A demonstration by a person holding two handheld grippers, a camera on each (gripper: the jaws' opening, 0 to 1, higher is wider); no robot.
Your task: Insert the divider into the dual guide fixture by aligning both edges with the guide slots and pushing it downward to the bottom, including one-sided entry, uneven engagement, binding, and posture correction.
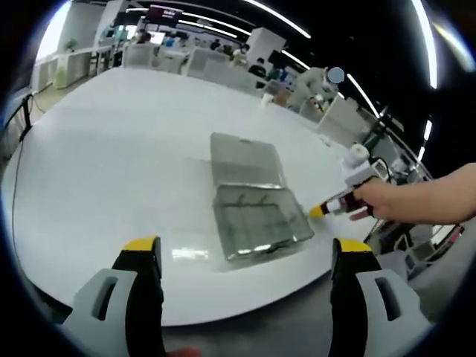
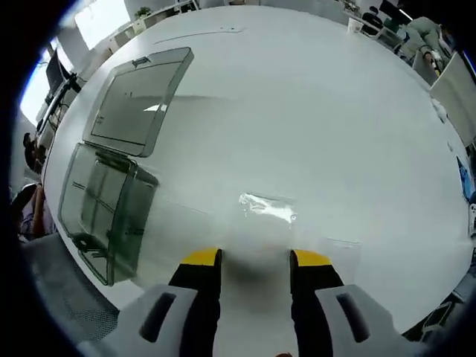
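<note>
A clear plastic box (image 1: 262,223) with inner guide walls lies on the white table (image 1: 111,171), its hinged lid (image 1: 245,160) folded open behind it. My left gripper (image 1: 245,247) hovers open at the table's near edge, short of the box. My right gripper (image 1: 338,202), held by a hand (image 1: 416,201), comes in from the right beside the box. In the right gripper view the box (image 2: 104,212) and lid (image 2: 137,100) lie at the left. A clear divider sheet (image 2: 268,207) lies flat on the table just ahead of my open right gripper (image 2: 256,260).
The table's rim (image 1: 245,309) runs close under the left jaws. Office desks, chairs and seated people (image 1: 312,82) stand beyond the far side. A dark cable (image 1: 13,186) hangs along the table's left edge. Bare tabletop (image 2: 320,111) spreads right of the box.
</note>
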